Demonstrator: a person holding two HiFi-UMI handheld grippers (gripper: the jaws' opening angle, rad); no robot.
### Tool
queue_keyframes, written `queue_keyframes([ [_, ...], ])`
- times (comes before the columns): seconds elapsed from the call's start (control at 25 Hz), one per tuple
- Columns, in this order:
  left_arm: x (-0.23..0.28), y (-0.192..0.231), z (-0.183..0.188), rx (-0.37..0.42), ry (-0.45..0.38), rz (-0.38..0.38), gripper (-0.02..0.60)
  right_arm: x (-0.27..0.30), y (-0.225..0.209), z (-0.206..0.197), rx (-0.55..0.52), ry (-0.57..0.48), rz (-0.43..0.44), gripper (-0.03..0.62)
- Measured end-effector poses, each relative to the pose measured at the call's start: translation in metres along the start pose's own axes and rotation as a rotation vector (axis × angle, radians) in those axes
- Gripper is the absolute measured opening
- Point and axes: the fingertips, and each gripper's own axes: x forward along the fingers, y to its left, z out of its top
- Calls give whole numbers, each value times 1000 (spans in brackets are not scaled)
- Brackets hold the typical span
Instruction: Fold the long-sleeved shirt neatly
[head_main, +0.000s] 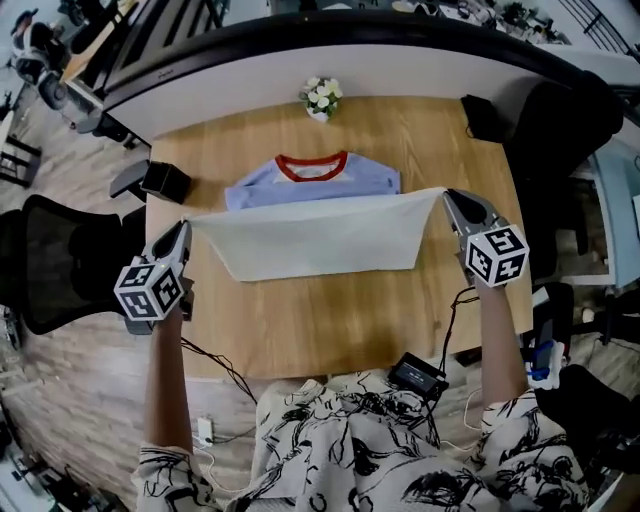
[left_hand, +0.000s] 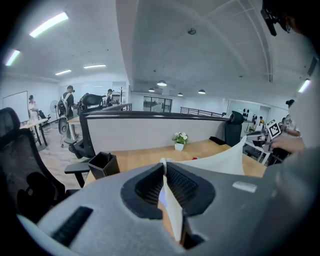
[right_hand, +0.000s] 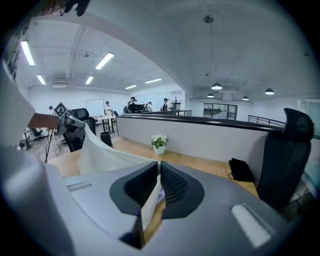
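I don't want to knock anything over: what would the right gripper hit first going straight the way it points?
Most likely the bare table just ahead, since the right gripper, shut on a corner of the shirt, tilts downward. Beyond that stands the flower pot; depth is unclear.

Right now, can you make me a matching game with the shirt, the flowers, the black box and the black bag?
1. long-sleeved shirt
2. potted flowers
3. black box
4. black bag

a. far right corner of the table
b. hem edge lifted and stretched tight
c. by the table's left edge
d. middle of the table's far edge

Pairs: 1-b, 2-d, 3-c, 4-a
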Motion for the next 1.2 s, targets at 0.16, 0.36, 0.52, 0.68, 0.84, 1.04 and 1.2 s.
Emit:
queue_keyframes([
  [0.16,46,18,5,18,49,-7,26,44,-20,1,-32,45,-8,31],
  [0.36,106,45,-6,30,103,-14,26,96,-42,-15,-36,92,-39,31],
  [0.52,159,66,-37,18,179,-20,26,137,-55,-47,-22,152,-63,31],
  [0.68,211,76,-58,67,238,-50,26,171,-72,-84,-35,230,-111,31],
  [0.84,246,84,-76,101,301,-74,28,197,-82,-113,-57,299,-137,31],
  [1.04,279,93,-86,141,335,-92,28,224,-93,-127,-71,347,-169,32],
  [1.2,291,96,-93,51,322,-103,37,229,-93,-135,-73,380,-190,34],
])
